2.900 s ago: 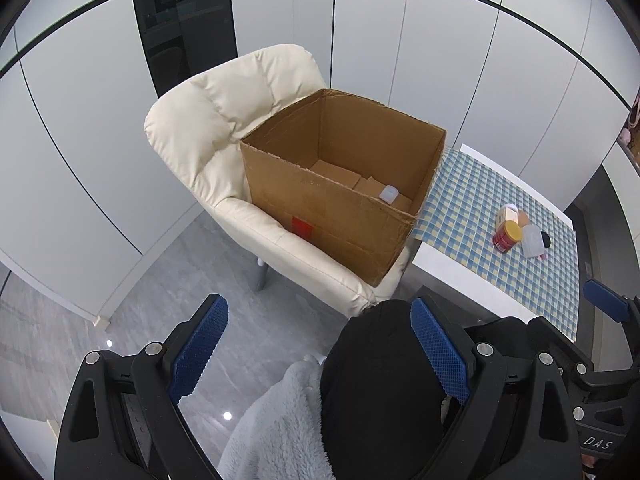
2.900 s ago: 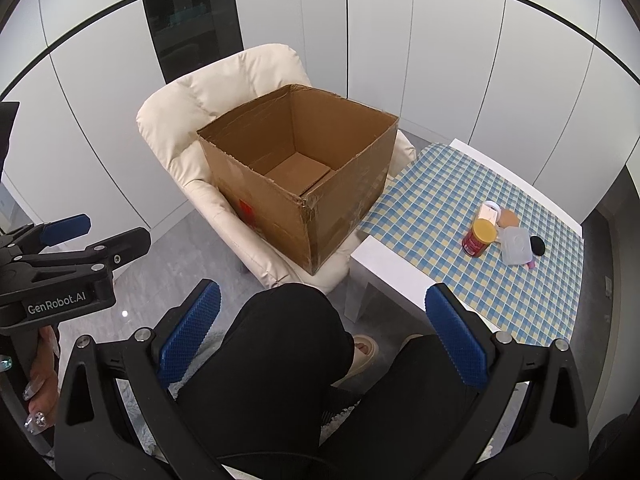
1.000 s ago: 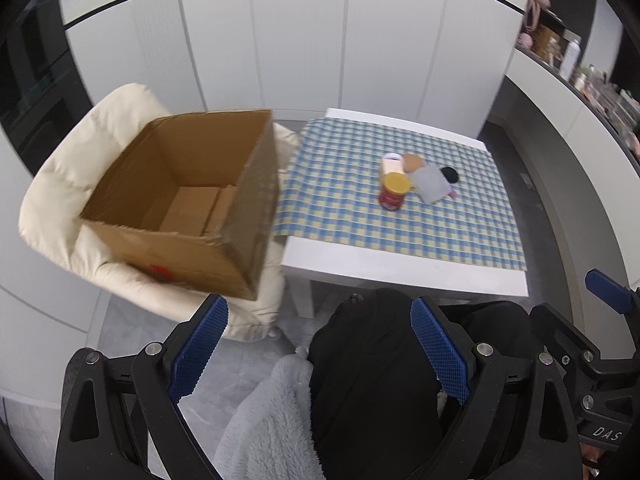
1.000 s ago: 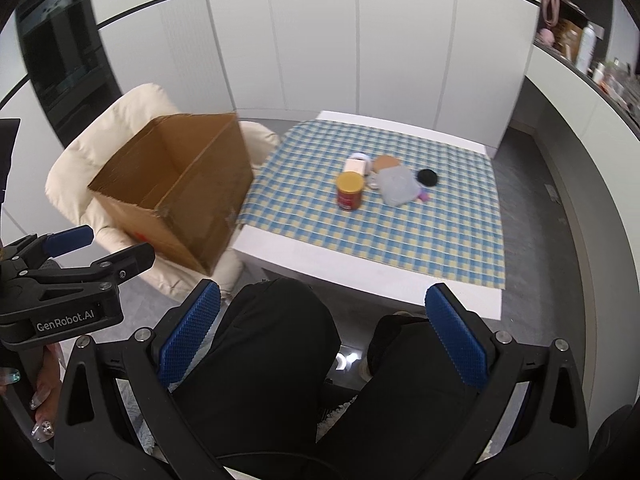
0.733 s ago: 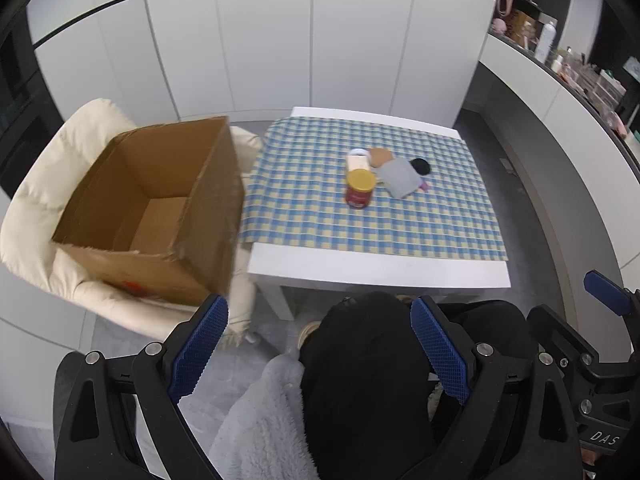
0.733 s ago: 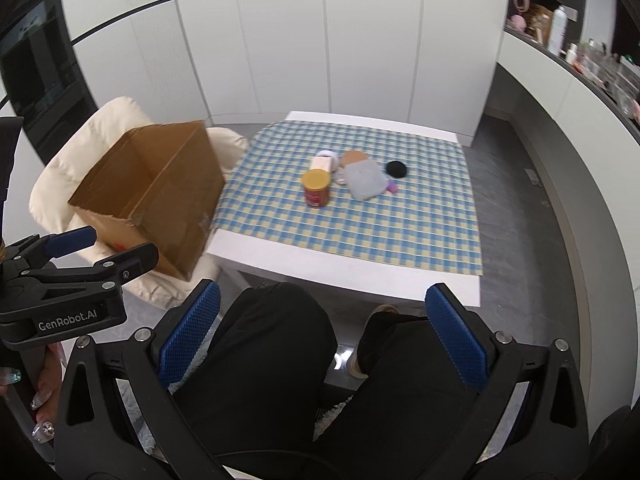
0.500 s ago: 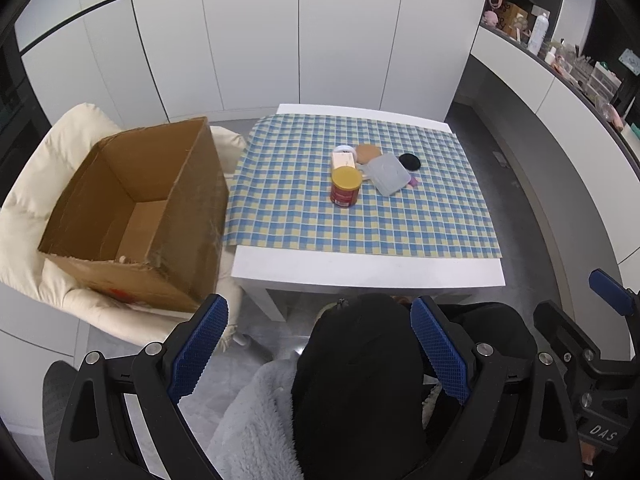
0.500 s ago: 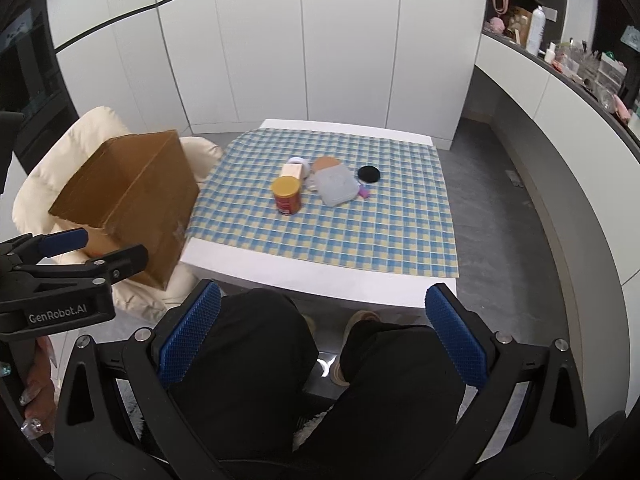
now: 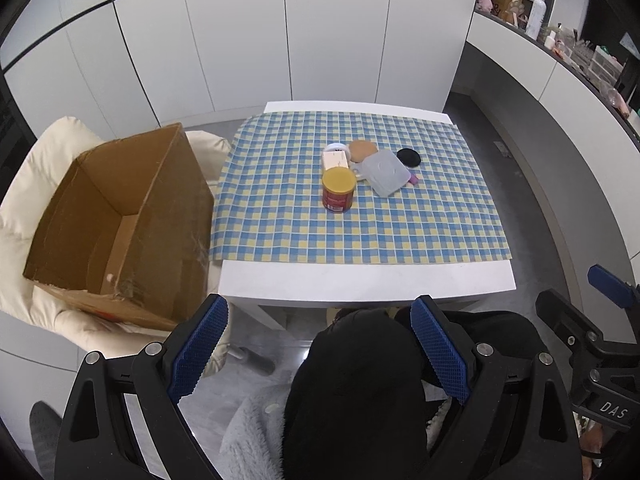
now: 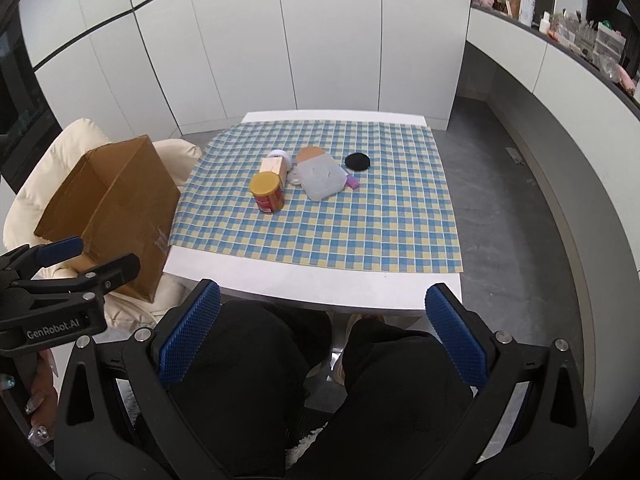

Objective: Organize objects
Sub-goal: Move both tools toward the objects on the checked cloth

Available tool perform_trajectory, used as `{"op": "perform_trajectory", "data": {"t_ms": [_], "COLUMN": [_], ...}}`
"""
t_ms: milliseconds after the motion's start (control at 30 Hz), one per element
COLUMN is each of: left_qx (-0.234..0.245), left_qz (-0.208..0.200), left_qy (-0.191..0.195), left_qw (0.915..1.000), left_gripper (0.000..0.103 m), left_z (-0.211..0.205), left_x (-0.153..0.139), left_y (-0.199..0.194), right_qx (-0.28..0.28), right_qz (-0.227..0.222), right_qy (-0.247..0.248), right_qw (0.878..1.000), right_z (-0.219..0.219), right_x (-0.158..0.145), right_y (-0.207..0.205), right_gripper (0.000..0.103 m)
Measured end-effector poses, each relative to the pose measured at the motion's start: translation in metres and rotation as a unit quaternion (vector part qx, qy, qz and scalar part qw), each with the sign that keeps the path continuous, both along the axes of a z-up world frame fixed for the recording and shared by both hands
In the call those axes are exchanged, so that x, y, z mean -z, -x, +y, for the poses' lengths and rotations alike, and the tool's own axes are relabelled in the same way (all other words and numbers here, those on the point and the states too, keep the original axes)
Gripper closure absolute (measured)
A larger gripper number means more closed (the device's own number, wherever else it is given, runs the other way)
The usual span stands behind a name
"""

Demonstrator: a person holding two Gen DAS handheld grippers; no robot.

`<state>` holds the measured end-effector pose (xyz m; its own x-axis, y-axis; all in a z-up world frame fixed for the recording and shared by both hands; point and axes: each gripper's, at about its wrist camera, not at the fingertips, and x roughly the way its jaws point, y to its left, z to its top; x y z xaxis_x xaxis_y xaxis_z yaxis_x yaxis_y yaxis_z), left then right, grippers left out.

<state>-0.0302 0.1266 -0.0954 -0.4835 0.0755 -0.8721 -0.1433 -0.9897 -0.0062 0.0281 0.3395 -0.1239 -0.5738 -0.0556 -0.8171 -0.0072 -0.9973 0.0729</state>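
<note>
Both the left claw [image 9: 320, 344] and right claw [image 10: 324, 332] gape wide and empty, well short of the red can [image 9: 338, 191] cluster at 12 o'clock on the checkered surface [image 9: 360, 280].

Both the left gripper [image 9: 320, 344] and right gripper [image 10: 324, 332] gape wide and empty, angled downward above the person's black-clad knees [image 10: 248, 380] at 6 o'clock.

White letters "GenRobot.AI" stand on the black body of the left gripper [image 10: 60, 264], at eight o'clock in the right wrist view. "DAS" (the rest cut off) stands on the right gripper [image 9: 592, 344], at four o'clock in the left wrist view.
</note>
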Motion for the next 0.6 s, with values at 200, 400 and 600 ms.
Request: {"op": "perform_trajectory", "data": {"t_ms": [200,400,600], "left_qx": [0.007,0.018,0.013], "left_qz": [-0.012,-0.015,-0.031], "left_qy": [-0.001,0.009,0.011], "left_qw": [0.9999,0.9997,0.9994], "left_gripper": [0.01,0.01,0.01], "left_z": [0.008,0.023,0.028], "left_x": [0.016,0.029,0.045], "left_y": [0.022,0.045,0.07], "right_qx": [0.013,0.023,0.029], "right_qz": [-0.017,-0.027,-0.041], "right_qy": [0.002,0.001,0.011], "right_qw": [1.0,0.999,0.999], "right_z": [0.013,0.025,0.035], "right_x": [0.017,0.03,0.046], "right_y": [0.018,0.035,0.058], "right_gripper": [0.0,0.0,0.0]}}
